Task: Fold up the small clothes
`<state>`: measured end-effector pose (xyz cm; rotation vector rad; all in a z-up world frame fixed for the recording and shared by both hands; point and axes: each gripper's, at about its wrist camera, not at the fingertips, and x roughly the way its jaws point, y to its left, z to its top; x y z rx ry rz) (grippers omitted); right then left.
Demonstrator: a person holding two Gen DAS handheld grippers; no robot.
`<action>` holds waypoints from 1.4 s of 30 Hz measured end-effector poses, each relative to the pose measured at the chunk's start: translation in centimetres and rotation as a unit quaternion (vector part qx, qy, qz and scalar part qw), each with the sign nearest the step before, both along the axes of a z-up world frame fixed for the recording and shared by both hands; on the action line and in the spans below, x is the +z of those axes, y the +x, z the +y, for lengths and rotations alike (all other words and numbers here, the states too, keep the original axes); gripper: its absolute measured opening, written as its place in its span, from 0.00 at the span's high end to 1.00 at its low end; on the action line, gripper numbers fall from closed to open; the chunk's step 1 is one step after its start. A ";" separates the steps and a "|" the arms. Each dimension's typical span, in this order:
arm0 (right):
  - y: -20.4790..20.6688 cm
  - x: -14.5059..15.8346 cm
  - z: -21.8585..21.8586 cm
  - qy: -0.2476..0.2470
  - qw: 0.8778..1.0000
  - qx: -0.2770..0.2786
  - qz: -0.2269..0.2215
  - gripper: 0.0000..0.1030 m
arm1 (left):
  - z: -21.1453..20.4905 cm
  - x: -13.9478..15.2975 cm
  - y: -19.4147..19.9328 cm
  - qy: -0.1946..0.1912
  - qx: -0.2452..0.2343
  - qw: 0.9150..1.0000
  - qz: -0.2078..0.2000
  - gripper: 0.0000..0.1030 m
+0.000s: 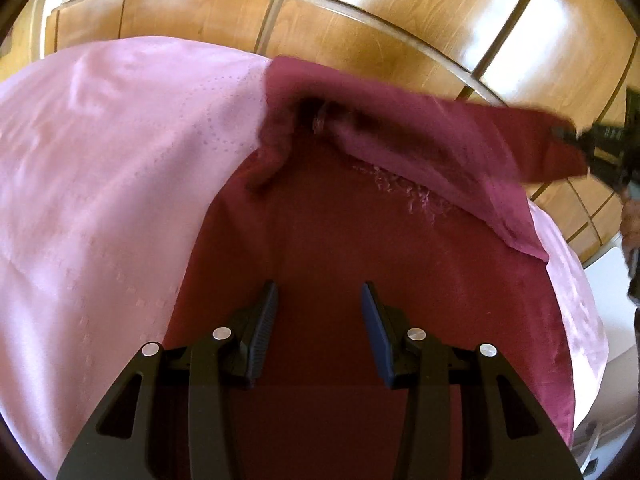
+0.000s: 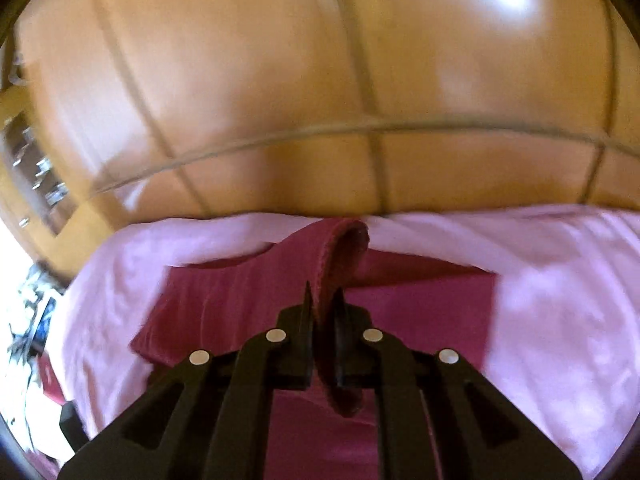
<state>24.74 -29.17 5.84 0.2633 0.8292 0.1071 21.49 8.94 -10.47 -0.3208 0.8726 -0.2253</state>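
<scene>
The right gripper [image 2: 322, 300] is clamped on a flap of the maroon garment [image 1: 320, 240], lifting it off the pink sheet [image 1: 100, 160]. The left gripper [image 1: 319, 294] hovers over that garment, jaws apart.

The left wrist camera is looking steeply down along its fingers [image 1: 276, 320], close over the maroon cloth [image 1: 320, 240] on the pink sheet [image 1: 100, 160]. The right wrist camera is sitting similarly close, facing the wooden wardrobe [image 2: 280, 80]. Both are sharing cloth [image 2: 420, 304], sheet [image 2: 560, 300] and wardrobe [image 1: 360, 12].
</scene>
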 end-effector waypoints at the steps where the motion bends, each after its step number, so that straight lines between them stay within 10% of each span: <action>1: 0.3 -1.2 -1.2 0.000 1.000 -0.015 0.014 0.93 | 0.0 0.0 0.0 0.001 0.000 1.000 0.000 0.59; 8: 0.5 -8.2 -6.1 0.011 0.992 -0.077 0.096 0.86 | 0.0 0.7 0.5 0.013 0.004 1.000 0.016 0.59; 10: 0.0 -8.4 -6.5 0.017 0.991 -0.093 0.092 0.49 | 0.1 1.5 0.5 0.014 0.007 1.000 0.021 0.59; 11: -0.3 -8.2 -6.7 0.019 0.991 -0.097 0.085 0.47 | 0.2 2.2 0.5 0.011 0.008 1.000 0.015 0.59; 24: 0.3 -6.1 0.8 -0.056 0.998 -0.002 0.014 0.37 | -1.4 8.8 9.3 0.014 0.012 0.997 -0.074 0.59; 42: 0.1 -11.3 0.8 -0.138 0.990 -0.018 -0.007 0.32 | -3.5 1.3 21.8 0.125 -0.005 0.992 -0.024 0.60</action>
